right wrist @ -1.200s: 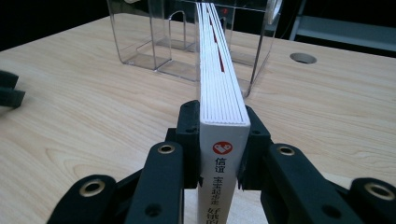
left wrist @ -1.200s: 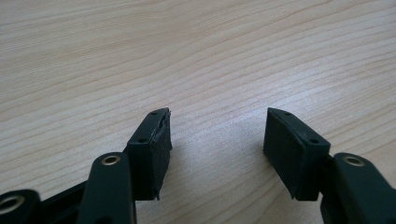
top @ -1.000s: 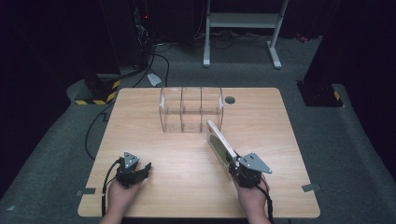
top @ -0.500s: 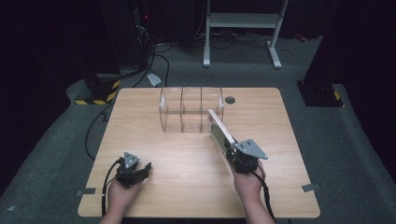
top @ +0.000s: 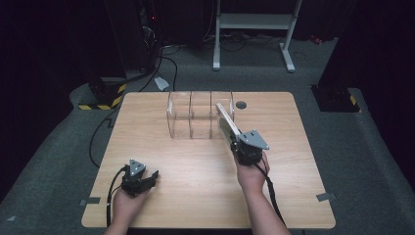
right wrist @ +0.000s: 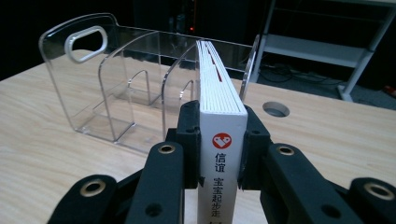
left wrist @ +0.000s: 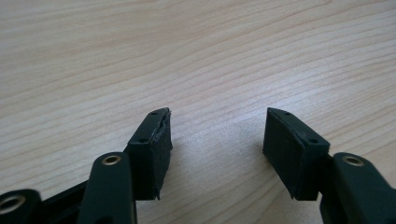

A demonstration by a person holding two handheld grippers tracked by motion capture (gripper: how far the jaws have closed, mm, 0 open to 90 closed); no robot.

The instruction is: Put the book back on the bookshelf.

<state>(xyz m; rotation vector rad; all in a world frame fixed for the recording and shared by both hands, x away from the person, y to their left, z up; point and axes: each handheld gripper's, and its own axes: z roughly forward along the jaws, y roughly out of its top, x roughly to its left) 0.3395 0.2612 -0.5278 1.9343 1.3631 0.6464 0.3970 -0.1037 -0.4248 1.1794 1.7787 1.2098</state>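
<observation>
White book [right wrist: 222, 140] marked "信谊", clamped by right gripper [right wrist: 219, 144]; left gripper [left wrist: 217, 135] gapes empty.

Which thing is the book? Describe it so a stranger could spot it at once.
Start from the wooden table and find the clear plastic rack near its far edge. Beside the rack's right end, the right gripper is shut on the book, spine towards the hand. It is the one opaque white thing there, with a red heart logo and black Chinese characters on its spine.

Light wooden table [top: 195, 196], grey carpet floor [top: 372, 161], dark room, white metal stand [top: 254, 22], black cables [top: 166, 54]
</observation>
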